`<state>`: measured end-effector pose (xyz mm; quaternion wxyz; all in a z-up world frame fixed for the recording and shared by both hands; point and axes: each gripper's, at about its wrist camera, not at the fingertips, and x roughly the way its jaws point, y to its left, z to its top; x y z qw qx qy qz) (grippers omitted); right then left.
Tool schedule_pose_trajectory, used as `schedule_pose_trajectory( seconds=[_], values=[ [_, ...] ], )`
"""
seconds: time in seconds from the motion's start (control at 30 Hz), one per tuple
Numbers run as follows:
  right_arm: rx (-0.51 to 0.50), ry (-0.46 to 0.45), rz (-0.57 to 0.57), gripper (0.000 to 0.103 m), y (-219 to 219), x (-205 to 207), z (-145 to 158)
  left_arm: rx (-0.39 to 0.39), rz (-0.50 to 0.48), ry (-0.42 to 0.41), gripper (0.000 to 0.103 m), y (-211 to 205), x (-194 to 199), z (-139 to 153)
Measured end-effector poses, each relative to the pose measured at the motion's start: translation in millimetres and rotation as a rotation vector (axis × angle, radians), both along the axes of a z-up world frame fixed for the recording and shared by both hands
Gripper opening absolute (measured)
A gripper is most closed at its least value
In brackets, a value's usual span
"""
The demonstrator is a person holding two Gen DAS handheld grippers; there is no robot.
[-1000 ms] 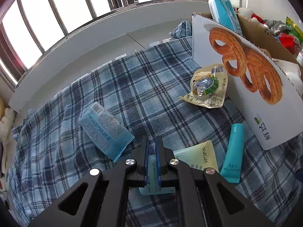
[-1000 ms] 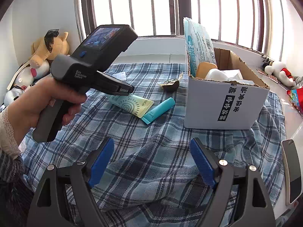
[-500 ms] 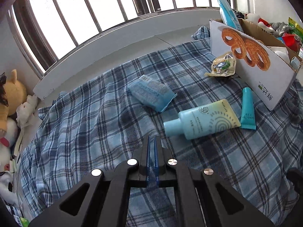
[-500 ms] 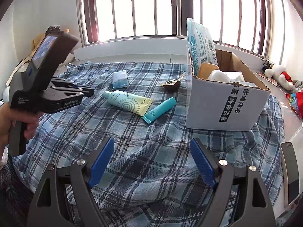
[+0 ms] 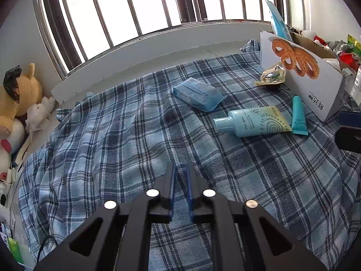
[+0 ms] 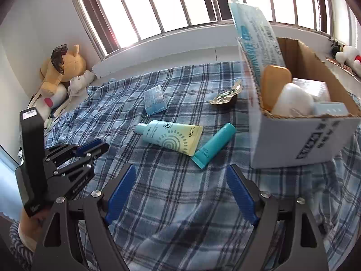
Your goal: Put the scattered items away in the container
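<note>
Right wrist view: the sunscreen tube (image 6: 171, 136) lies flat on the plaid blanket (image 6: 180, 192), long axis running from its cap at 10 o'clock to its crimped yellow end at 4 o'clock; it reads "50" and "YaiGel". Just beside that end, the small teal tube (image 6: 214, 145) points its cap toward 1 o'clock. At 11 o'clock from them lies a blue tissue pack (image 6: 154, 99), and at 1 o'clock a foil-lidded cup (image 6: 225, 94) sits near the cardboard box (image 6: 304, 140). The box holds an orange bar, white wrapped bundles, a pale blue carton, and a tall blue-printed packet standing at its back corner; black characters mark its side. The right hand-held gripper (image 6: 180, 192) is released, wide and empty. The left hand-held gripper (image 5: 180, 185) has just been opening, a narrow gap, nothing between.
</note>
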<state>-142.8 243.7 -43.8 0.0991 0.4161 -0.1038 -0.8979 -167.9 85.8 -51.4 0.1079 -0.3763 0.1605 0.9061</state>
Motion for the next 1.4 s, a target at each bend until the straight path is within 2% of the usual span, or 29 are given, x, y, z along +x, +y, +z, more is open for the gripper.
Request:
schedule_pose_trajectory(
  seconds=[0.03, 0.07, 0.1, 0.23, 0.33, 0.43, 0.53, 0.73, 0.83, 1.0, 1.17, 1.2, 1.27, 1.4],
  values=[
    [0.016, -0.021, -0.015, 0.081, -2.4, -11.1, -3.9, -0.001, 0.0, 0.019, 0.085, 0.9, 2.1, 1.4],
    [0.045, -0.039, -0.046, 0.081, -3.3, -19.7, -7.5, 0.005, -0.001, 0.048, 0.094, 1.3, 5.7, 3.7],
    [0.066, -0.049, -0.079, 0.081, -2.8, -25.7, -10.5, 0.008, -0.003, 0.071, 0.096, 2.2, 9.2, 6.0],
    [0.028, -0.091, -0.144, 0.079, 4.1, -39.7, -22.3, 0.003, -0.031, 0.108, 0.096, 10.8, 14.6, 13.7],
    [0.063, -0.086, -0.175, 0.079, 3.7, -43.6, -22.0, -0.022, -0.043, 0.143, 0.096, 19.2, 13.4, 17.1],
    [0.111, -0.06, -0.235, 0.072, 12.6, -44.6, -18.4, -0.027, -0.071, 0.131, 0.096, 26.3, 3.8, 21.3],
    [0.119, -0.069, -0.259, 0.072, 30.1, -45.3, -18.6, -0.029, -0.119, 0.094, 0.096, 36.2, -13.5, 25.1],
    [0.095, -0.091, -0.237, 0.07, 44.1, -48.1, -23.6, -0.037, -0.174, -0.01, 0.096, 60.8, -43.1, 16.1],
    [0.102, -0.106, -0.185, 0.057, 37.2, -57.0, -28.7, -0.052, -0.134, -0.004, 0.096, 65.8, -52.4, 9.7],
    [0.123, -0.109, -0.159, 0.056, 31.8, -60.8, -30.0, -0.062, -0.184, 0.009, 0.096, 70.5, -54.7, 0.4],
    [0.208, -0.105, -0.138, 0.056, 20.7, -61.6, -31.0, -0.008, -0.188, -0.028, 0.096, 70.3, -64.9, -0.4],
    [0.221, -0.1, -0.135, 0.054, 19.0, -60.7, -31.1, 0.006, -0.186, -0.044, 0.096, 70.2, -68.2, -0.8],
    [0.205, -0.091, -0.119, 0.024, 18.8, -58.4, -29.8, 0.028, -0.182, -0.069, 0.096, 70.0, -74.0, -1.3],
    [0.169, -0.082, -0.092, 0.019, 21.8, -52.2, -27.0, 0.05, -0.17, -0.108, 0.096, 68.8, -81.0, -2.1]
  ],
)
